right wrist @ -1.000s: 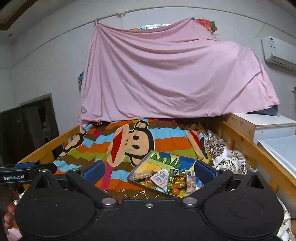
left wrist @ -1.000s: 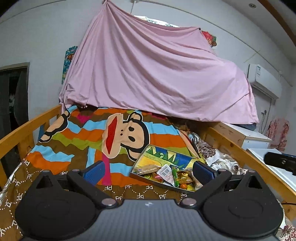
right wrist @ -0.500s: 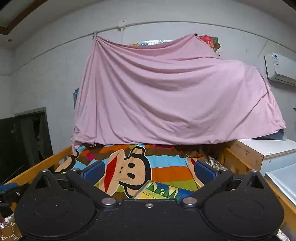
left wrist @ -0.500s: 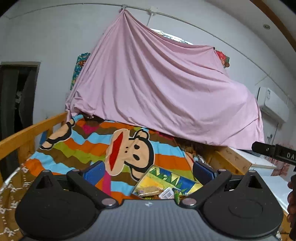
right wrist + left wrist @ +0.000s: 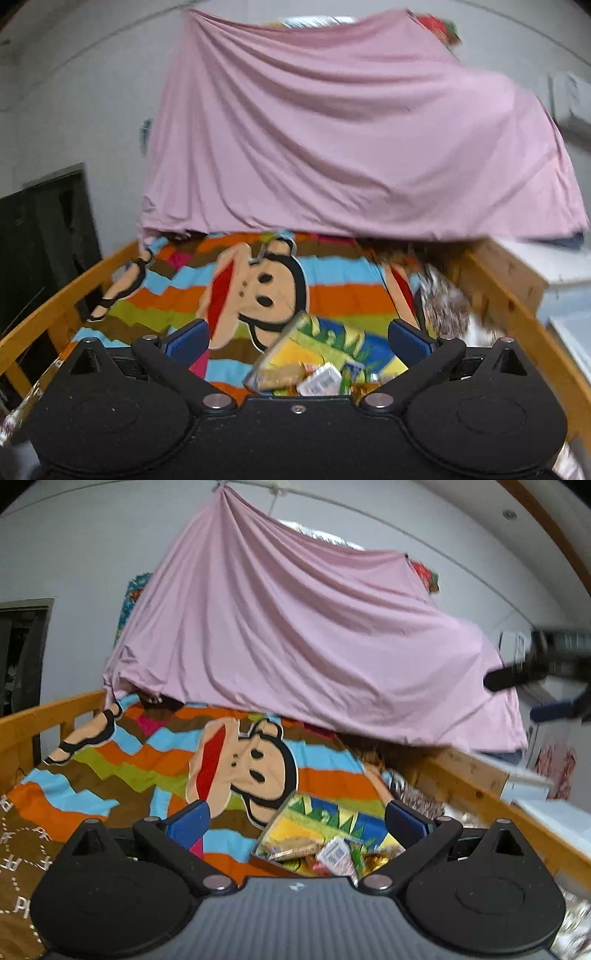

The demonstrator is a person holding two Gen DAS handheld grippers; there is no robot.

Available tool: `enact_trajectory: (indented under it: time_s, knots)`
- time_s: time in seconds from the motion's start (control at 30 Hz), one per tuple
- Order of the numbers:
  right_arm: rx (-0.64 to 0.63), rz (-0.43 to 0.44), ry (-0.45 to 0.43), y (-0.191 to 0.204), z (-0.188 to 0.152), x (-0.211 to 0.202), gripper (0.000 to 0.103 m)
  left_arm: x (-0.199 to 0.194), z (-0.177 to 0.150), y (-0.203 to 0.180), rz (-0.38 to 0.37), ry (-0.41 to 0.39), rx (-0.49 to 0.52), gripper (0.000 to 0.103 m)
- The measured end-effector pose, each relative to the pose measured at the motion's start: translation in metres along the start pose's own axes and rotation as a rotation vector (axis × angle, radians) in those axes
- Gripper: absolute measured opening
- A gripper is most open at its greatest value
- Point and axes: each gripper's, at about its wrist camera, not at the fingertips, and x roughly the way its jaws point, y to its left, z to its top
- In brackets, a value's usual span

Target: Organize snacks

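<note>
Blue-padded left gripper (image 5: pixel 297 821) and right gripper (image 5: pixel 299 339) both gape empty, snack tray (image 5: pixel 314 825) just ahead between the fingers, presumably lining up a pick.

Two handheld grippers, black plastic all over with blue finger pads

The left gripper (image 5: pixel 297 818) has a ribbed grey center plate with a tiny white logo, round black side housings, angled black arms with silver pivot pins and blue fingertips (image 5: pixel 188 821). The right gripper (image 5: pixel 298 338) looks the same but with a plain black center plate, one small screw in it, and some dust specks.
</note>
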Motion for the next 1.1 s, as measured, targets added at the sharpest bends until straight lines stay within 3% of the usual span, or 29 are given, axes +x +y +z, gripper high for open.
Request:
enact_trajectory:
  time_s: [0.2,0.37,0.53,0.67,0.87,1.1]
  knots:
    - [0.067,-0.007,-0.036,-0.008,-0.046,0.019,0.102,0.025,-0.017,0.011,0.003,0.057,-0.006,0.103]
    - [0.171,-0.073,-0.004,-0.03,-0.098,0.047,0.102,0.045,-0.031,0.026,0.072,0.116,-0.067,0.103]
    - [0.169,-0.063,0.002,-0.037,-0.153,0.06,0.102,0.043,-0.048,0.034,0.154,0.171,-0.088,0.103]
    - [0.148,-0.083,0.016,-0.037,-0.189,0.062,0.102,0.041,-0.067,0.029,0.179,0.205,-0.038,0.103]
    - [0.061,-0.072,0.031,-0.036,-0.215,0.06,0.102,0.045,-0.081,0.005,0.136,0.197,0.039,0.103]
    - [0.081,-0.084,0.04,-0.035,-0.236,0.049,0.102,0.047,-0.096,0.002,0.107,0.235,0.083,0.103]
